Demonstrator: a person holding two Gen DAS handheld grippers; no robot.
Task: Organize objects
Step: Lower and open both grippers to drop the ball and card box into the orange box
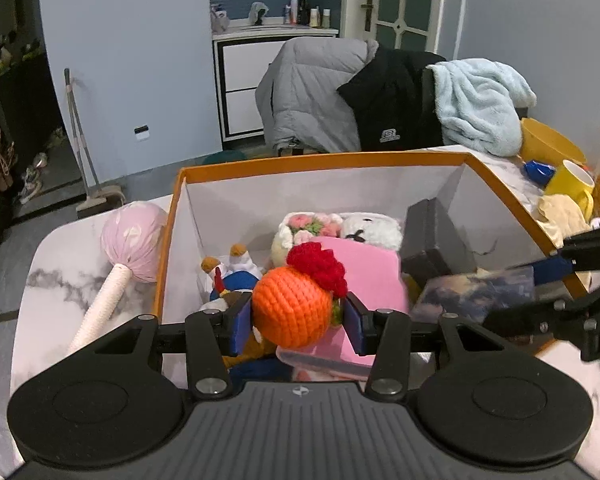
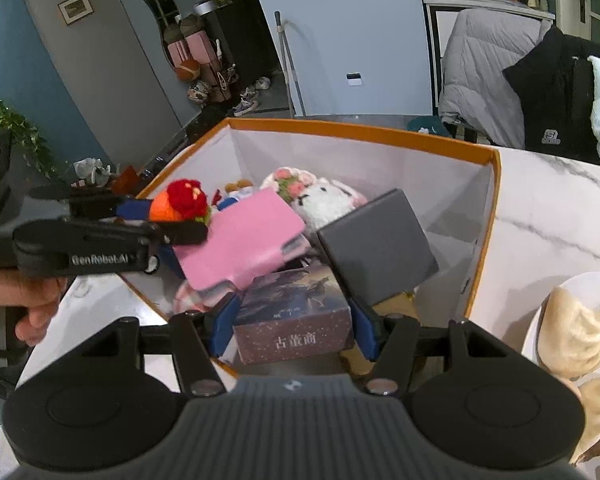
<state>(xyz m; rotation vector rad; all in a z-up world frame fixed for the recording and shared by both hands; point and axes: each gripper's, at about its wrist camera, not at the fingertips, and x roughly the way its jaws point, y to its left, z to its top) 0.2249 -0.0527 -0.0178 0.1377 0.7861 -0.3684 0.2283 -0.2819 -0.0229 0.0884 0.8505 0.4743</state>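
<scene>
While both hands hang over the orange-rimmed box (image 1: pixel 320 160), each gripper carries one item. Left gripper (image 1: pixel 298 318): jaws partly closed, blue pads pressed on either side of a crocheted orange ball (image 1: pixel 290 306) with a red tuft on top. The ball sits above the near left part of the box, over a pink case (image 1: pixel 364 276) and a small stuffed duck (image 1: pixel 230 276).

Right gripper (image 2: pixel 294 326): jaws a little wider, clamped on the two short sides of a small dark card box (image 2: pixel 296 314) printed with a night-sky pattern. It hovers at the near edge of the big box, just in front of a tilted grey box (image 2: pixel 374 240).

Box stands on a marble bench (image 1: pixel 60 276); already fairly full, with a white plush toy (image 2: pixel 324 200) with flowers at the back. Pink mallet-like thing (image 1: pixel 128 240) lies outside on the bench, left of the box. A plate of buns (image 2: pixel 572 336) is near the right gripper.

Judgement: the step in hand is lowering both items in. To do it well:
- pick gaps, not peaks; the ball would roll off the sloped pink case, so settle it beside the duck.
- lay the card box flat in the near hollow, clear of the leaning grey box.
- release only once each item rests on something.
- keep the two grippers apart; they are close over one opening.
</scene>
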